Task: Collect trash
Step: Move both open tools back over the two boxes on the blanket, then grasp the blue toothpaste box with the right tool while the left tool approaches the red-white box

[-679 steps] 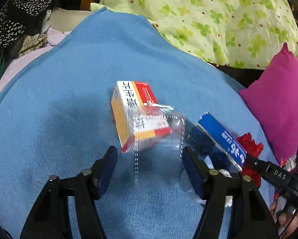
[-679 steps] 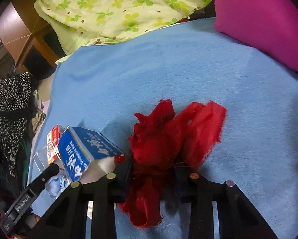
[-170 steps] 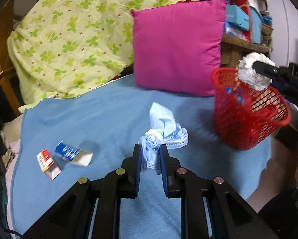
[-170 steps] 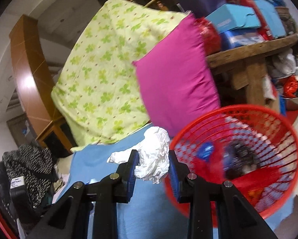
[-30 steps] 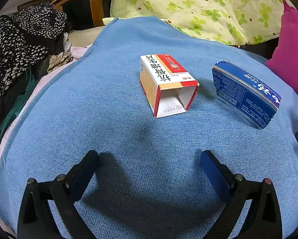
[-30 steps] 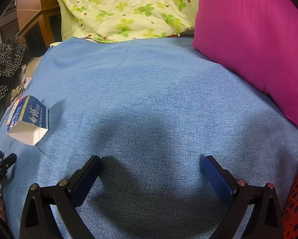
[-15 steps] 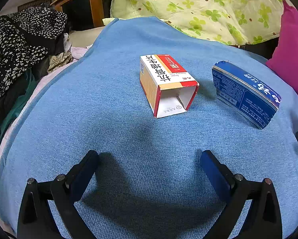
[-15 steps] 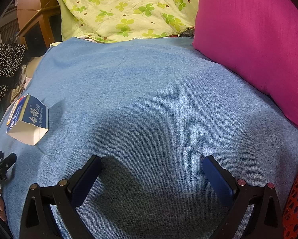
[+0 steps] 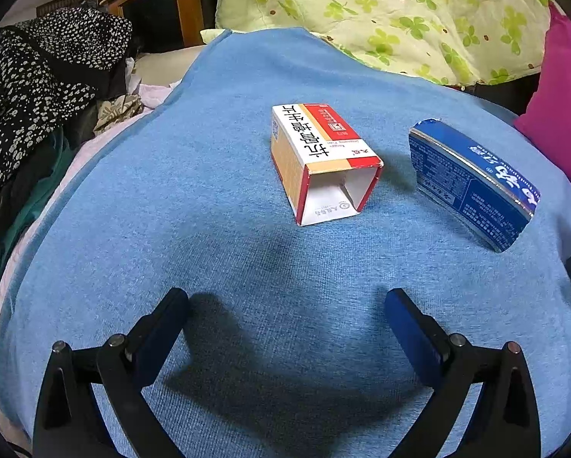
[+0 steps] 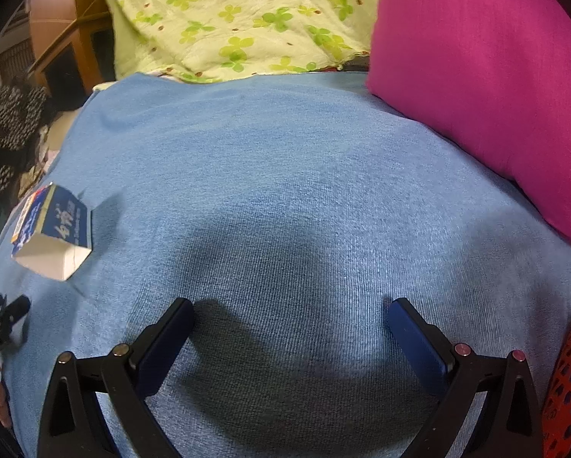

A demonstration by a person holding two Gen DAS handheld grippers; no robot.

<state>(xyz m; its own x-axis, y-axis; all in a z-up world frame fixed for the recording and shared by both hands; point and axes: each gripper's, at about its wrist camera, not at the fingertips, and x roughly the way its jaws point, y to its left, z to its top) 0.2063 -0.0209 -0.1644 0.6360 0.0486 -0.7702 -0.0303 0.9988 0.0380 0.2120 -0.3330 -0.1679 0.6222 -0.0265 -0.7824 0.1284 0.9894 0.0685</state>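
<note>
An empty red, white and orange carton (image 9: 319,156) lies on the blue blanket (image 9: 193,206), its open end toward me. An empty blue carton (image 9: 472,183) lies to its right; it also shows at the left in the right wrist view (image 10: 52,225). My left gripper (image 9: 285,305) is open and empty, just short of the red carton. My right gripper (image 10: 291,313) is open and empty over bare blanket, well to the right of the blue carton. The red mesh basket (image 10: 568,385) shows at the lower right edge.
A magenta pillow (image 10: 484,68) lies at the right and a green clover quilt (image 10: 239,15) at the back. Dark spotted clothes (image 9: 37,76) are piled off the blanket's left edge, before a wooden cabinet (image 9: 159,7).
Over the last second nothing has visibly moved. Earlier, both grippers held trash near the red basket; now both are open and empty over the blanket.
</note>
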